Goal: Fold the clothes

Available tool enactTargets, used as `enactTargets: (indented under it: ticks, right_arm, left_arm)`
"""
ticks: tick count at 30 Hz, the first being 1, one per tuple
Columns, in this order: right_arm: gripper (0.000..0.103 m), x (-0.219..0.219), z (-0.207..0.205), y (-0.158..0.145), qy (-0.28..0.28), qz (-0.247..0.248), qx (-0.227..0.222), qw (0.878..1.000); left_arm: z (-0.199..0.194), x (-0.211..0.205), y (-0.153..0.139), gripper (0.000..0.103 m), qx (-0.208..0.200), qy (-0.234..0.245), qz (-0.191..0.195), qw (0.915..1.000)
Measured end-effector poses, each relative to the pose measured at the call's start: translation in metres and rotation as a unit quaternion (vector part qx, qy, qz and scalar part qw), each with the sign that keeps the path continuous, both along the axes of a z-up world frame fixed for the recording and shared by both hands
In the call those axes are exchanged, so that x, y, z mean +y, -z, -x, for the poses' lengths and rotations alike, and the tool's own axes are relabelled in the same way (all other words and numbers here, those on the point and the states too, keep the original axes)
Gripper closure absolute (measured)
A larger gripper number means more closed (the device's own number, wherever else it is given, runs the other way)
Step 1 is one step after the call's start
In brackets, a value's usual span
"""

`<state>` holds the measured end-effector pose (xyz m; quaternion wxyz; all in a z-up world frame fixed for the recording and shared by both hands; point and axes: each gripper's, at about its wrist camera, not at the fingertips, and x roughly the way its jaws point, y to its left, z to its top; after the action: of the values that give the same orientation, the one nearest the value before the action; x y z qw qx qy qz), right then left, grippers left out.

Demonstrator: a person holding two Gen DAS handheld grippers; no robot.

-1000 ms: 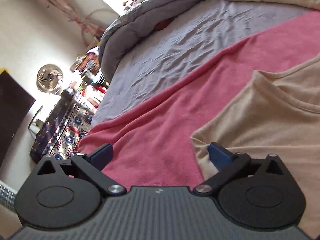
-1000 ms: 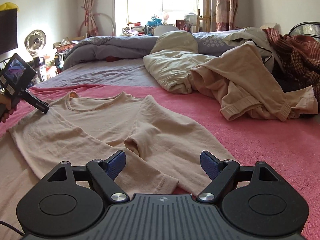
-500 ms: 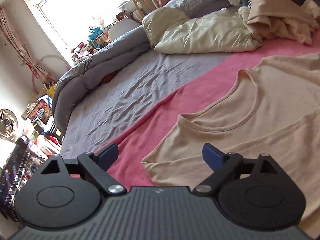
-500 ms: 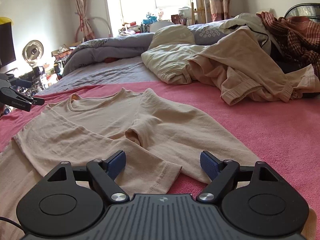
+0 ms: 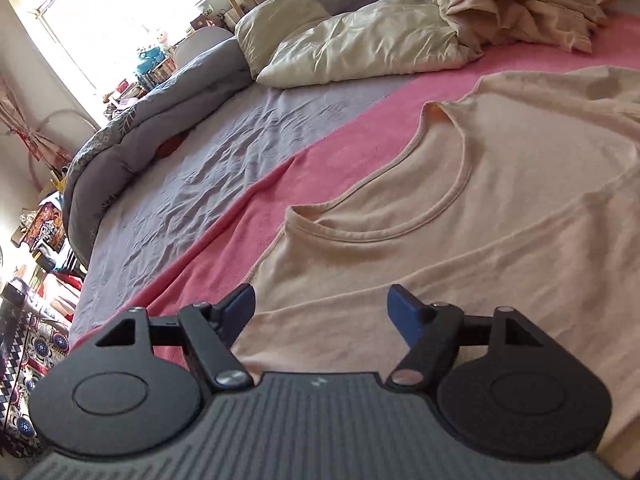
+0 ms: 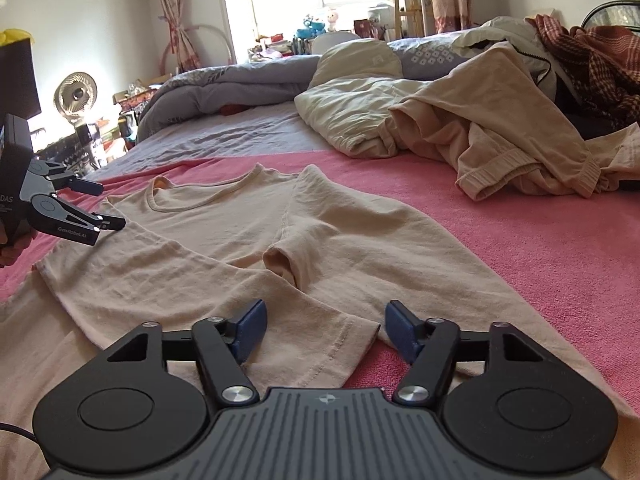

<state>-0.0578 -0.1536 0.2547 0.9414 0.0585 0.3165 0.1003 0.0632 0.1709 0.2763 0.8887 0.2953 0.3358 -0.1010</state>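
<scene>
A beige T-shirt [image 6: 224, 240] lies spread on the pink blanket [image 6: 520, 248], its collar [image 5: 440, 204] toward the window. My left gripper [image 5: 324, 308] hovers over the shoulder just below the collar. Its jaws are closing with shirt fabric under the gap, pads apart from it. It also shows at the left of the right wrist view as the left gripper [image 6: 108, 206], held by a hand. My right gripper [image 6: 326, 324] sits low over a hemmed shirt edge [image 6: 352, 344]. Its jaws are closing around that edge, and the pads do not press on it.
A crumpled beige garment [image 6: 500, 148], a cream quilt [image 6: 352, 120] and a red plaid cloth [image 6: 592, 64] pile up at the far right. A grey duvet [image 6: 224, 88] lies along the far side. A fan [image 6: 76, 94] and cluttered shelves stand left of the bed.
The left gripper swung from the bed's left side onto the shirt's shoulder near the collar, and its jaws narrowed. The right gripper stayed in place while its jaws narrowed over the hem.
</scene>
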Motion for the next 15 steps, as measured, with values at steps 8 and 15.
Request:
enactTargets:
  ticks: [8, 15]
  right_arm:
    - [0.092, -0.01, 0.007, -0.008, 0.021, -0.05, 0.016, 0.998]
    - [0.093, -0.001, -0.011, -0.067, -0.005, -0.057, -0.024, 0.998]
  left_arm:
    - [0.06, 0.007, -0.02, 0.023, -0.008, 0.008, 0.034, 0.9994]
    - [0.13, -0.009, -0.034, 0.023, 0.008, 0.057, 0.079, 0.9952]
